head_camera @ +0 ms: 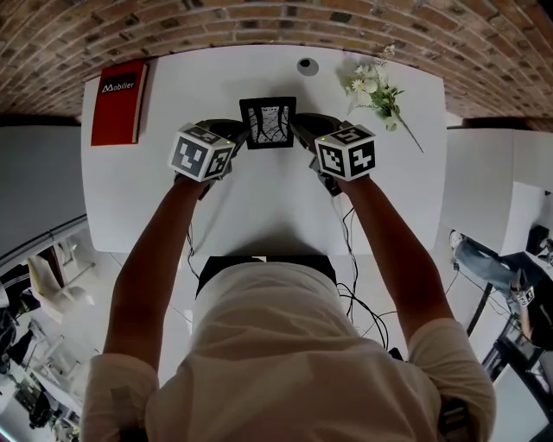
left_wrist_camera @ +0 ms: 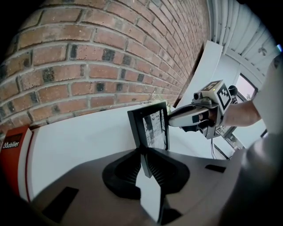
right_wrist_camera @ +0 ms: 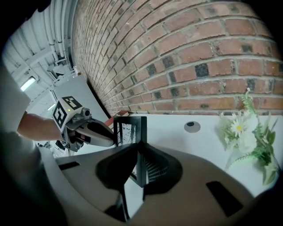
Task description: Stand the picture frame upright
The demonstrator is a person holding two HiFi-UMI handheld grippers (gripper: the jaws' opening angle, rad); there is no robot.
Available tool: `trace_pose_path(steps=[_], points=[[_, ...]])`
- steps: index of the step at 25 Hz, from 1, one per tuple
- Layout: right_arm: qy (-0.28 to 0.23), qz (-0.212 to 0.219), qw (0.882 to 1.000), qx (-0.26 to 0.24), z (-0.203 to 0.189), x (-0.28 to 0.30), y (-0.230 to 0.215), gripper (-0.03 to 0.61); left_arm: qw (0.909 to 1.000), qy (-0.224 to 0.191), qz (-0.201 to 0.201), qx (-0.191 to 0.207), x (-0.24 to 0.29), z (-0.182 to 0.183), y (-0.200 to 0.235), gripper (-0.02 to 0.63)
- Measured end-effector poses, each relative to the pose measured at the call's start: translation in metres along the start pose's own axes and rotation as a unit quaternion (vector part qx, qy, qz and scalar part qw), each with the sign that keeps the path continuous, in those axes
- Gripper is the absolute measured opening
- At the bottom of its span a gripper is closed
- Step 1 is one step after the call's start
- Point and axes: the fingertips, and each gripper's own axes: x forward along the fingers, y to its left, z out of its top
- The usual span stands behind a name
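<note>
A black picture frame with a black-and-white print is held between both grippers over the white table. In the left gripper view the picture frame stands nearly upright; I cannot tell whether its bottom edge rests on the table. My left gripper is shut on the frame's left edge, which runs between the ribbed pads. My right gripper is shut on the opposite edge, seen between its pads. Each gripper shows in the other's view: the right gripper and the left gripper.
A red book lies at the table's far left corner. A sprig of white flowers lies at the far right, and a small round grey disc sits near the brick wall. Cables hang off the near edge.
</note>
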Motion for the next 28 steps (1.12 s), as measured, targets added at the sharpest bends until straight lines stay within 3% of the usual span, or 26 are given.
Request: trace_pose_path(steps=[19,28], points=[[-0.013,0.010,0.996,-0.084,0.046,0.029,-0.008,0.043,0.9980,-0.040,0.043,0.022,-0.013,0.047,0.053,0.040],[-0.018,-0.017,0.989,-0.147,0.064,0.042,-0.020,0.040,0.9965,-0.053,0.056,0.031,-0.010,0.063,0.067,0.040]])
